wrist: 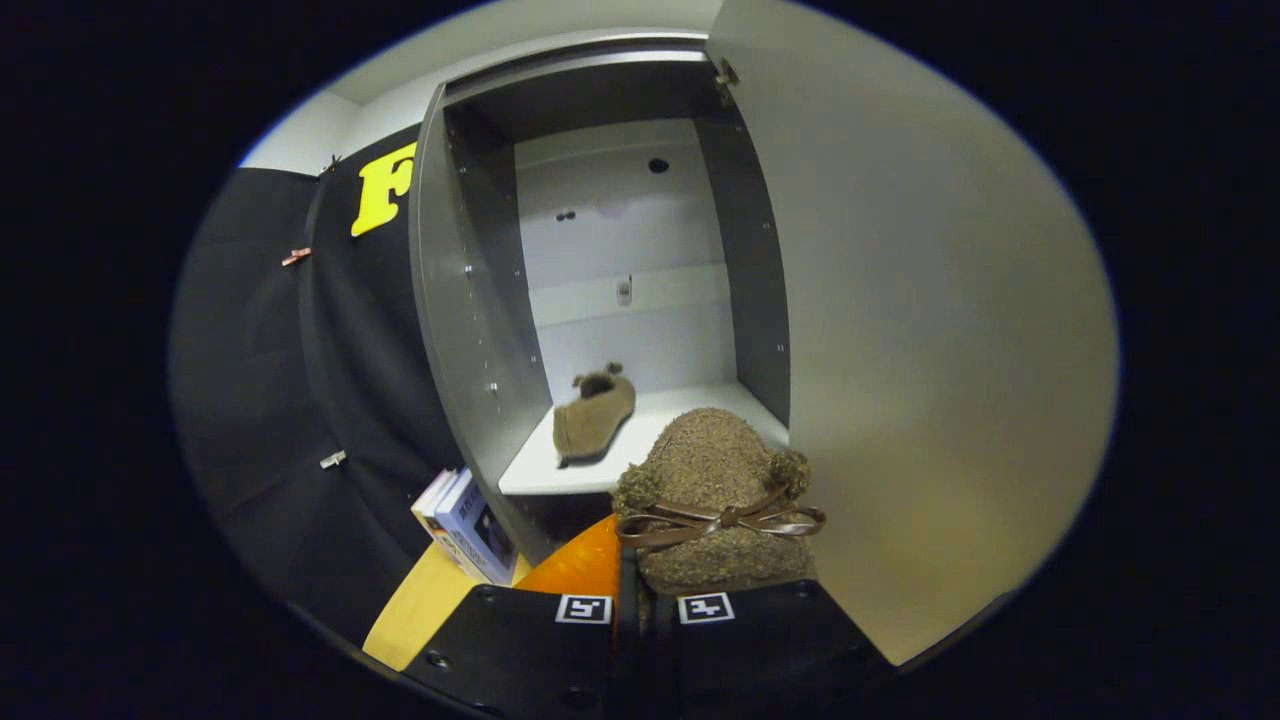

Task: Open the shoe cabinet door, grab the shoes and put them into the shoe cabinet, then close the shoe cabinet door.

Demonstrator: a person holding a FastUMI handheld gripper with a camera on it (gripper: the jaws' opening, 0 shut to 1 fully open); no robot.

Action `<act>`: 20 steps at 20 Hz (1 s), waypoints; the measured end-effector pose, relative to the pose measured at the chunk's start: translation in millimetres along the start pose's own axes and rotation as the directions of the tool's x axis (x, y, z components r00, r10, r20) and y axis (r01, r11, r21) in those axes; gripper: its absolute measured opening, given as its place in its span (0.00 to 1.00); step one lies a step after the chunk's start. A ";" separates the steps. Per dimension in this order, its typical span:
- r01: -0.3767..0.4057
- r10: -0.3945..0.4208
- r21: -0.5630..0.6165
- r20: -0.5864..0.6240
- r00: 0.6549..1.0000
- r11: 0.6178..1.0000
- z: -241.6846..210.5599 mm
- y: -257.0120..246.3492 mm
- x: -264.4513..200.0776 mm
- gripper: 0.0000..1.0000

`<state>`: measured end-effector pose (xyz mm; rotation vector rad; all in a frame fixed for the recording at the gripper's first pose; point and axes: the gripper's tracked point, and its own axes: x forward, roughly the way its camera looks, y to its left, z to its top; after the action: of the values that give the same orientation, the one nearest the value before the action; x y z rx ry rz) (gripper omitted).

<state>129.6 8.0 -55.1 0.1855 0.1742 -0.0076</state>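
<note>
The shoe cabinet [470,300] stands open ahead, its door [920,350] swung out to the right of my fingers. One brown fuzzy shoe [592,418] lies on the white shelf [540,470] inside, towards the left wall. My gripper [645,600] is shut on a second brown fuzzy shoe [715,470] with a ribbon bow [720,522]; it hangs in the air just in front of the shelf's edge, toe pointing into the cabinet.
A few books [465,525] lean against the cabinet's lower left side on a yellow wooden surface [420,610]. An orange object [580,565] shows just below the held shoe. Black cloth wall [300,400] runs along the left.
</note>
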 end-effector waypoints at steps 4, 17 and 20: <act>0.009 -0.008 -0.026 0.046 0.999 1.000 53.8 2.5 49.3 0.09; 0.099 -0.113 -0.120 -0.123 0.986 0.988 39.3 -44.4 283.2 0.10; 0.115 -0.140 -0.167 -0.144 0.980 0.979 32.8 -53.7 319.2 0.09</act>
<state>448.3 -48.1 -88.4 0.0164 0.3411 -0.1074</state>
